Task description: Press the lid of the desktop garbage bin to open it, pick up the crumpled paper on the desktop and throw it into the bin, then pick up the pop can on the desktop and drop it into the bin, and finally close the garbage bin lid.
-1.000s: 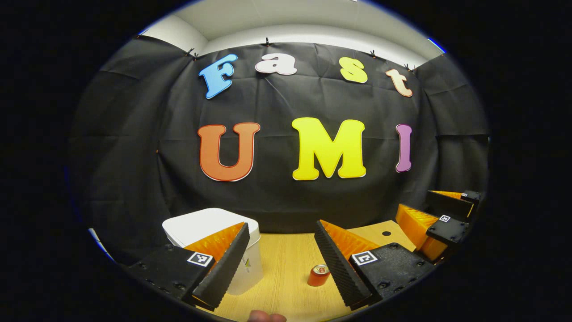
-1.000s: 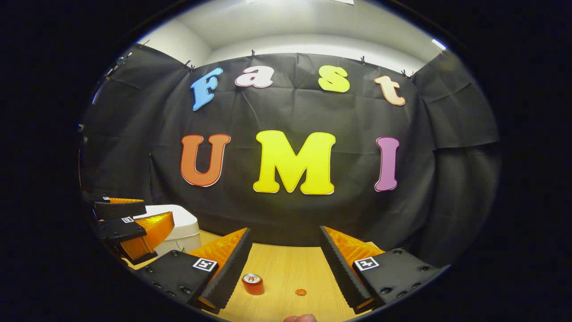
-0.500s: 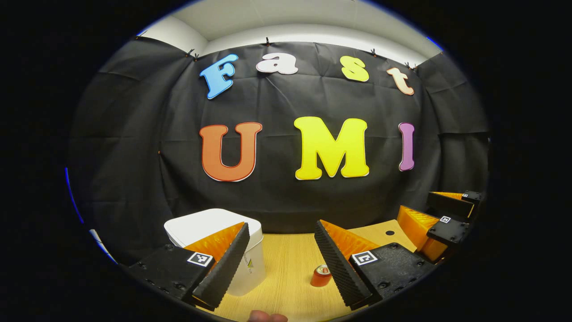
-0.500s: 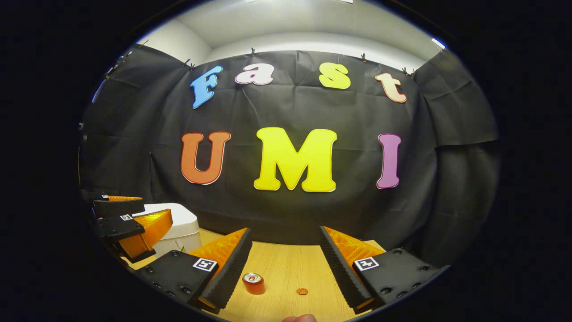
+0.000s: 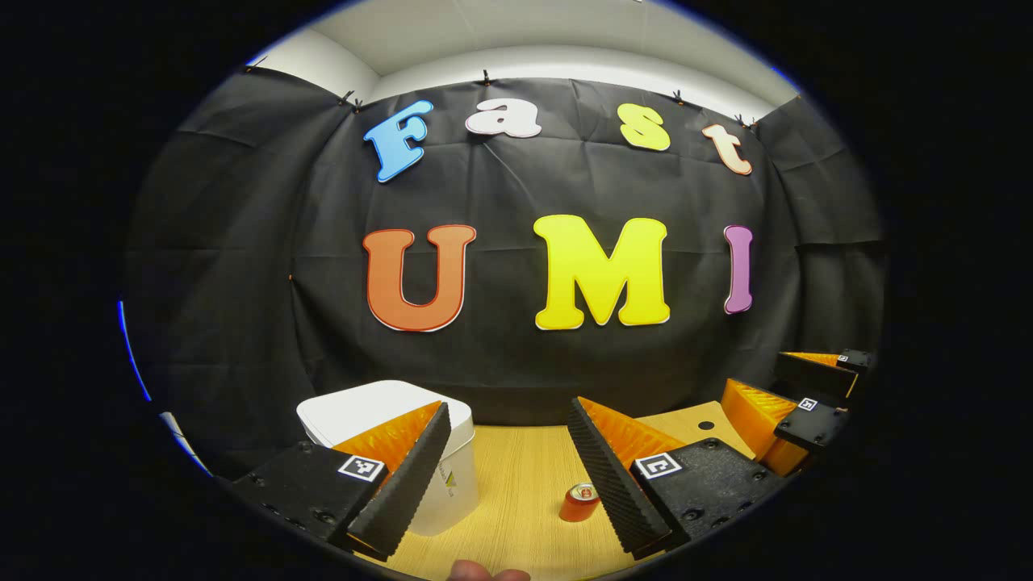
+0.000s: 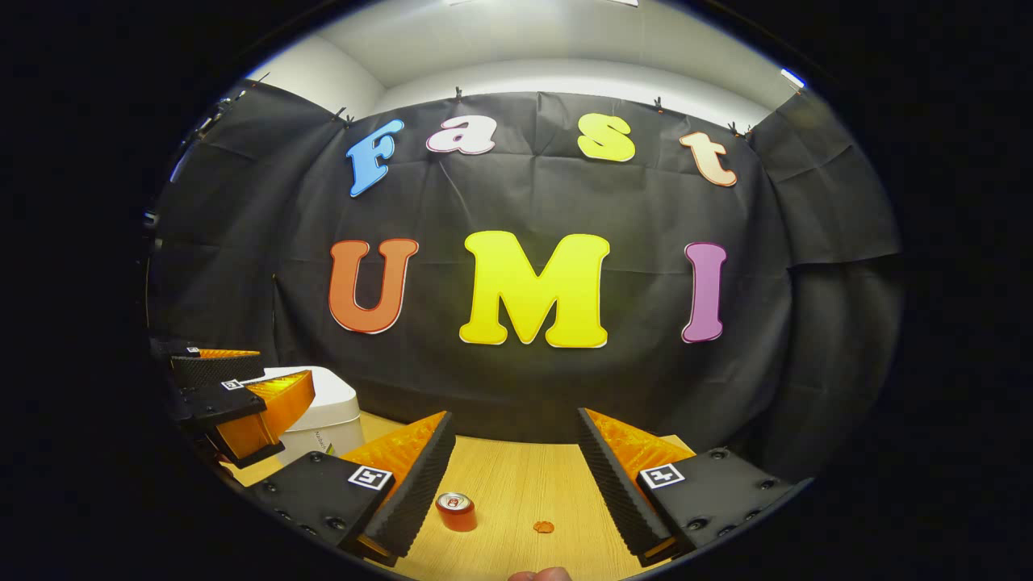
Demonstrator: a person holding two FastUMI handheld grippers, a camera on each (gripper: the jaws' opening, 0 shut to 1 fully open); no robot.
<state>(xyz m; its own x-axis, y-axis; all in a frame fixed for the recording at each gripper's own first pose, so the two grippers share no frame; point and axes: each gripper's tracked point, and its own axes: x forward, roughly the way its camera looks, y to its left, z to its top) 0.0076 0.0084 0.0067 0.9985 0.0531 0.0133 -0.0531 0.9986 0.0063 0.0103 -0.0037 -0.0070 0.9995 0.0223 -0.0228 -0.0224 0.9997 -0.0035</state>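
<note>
Bin (image 5: 387,403), pop can (image 5: 578,502), wooden desktop (image 5: 516,484)

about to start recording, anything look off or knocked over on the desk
Nothing stands out. The bin stands with its lid closed, the can stands upright on the desk, and a small orange scrap lies beside it.

1. White garbage bin (image 5: 379,407), lid closed, small green-yellow mark on front.
2. Red-orange pop can (image 6: 457,512), silver top.
3. Light wood-grain desktop (image 6: 516,484).
4. Small orange crumpled paper (image 6: 543,527).
</note>
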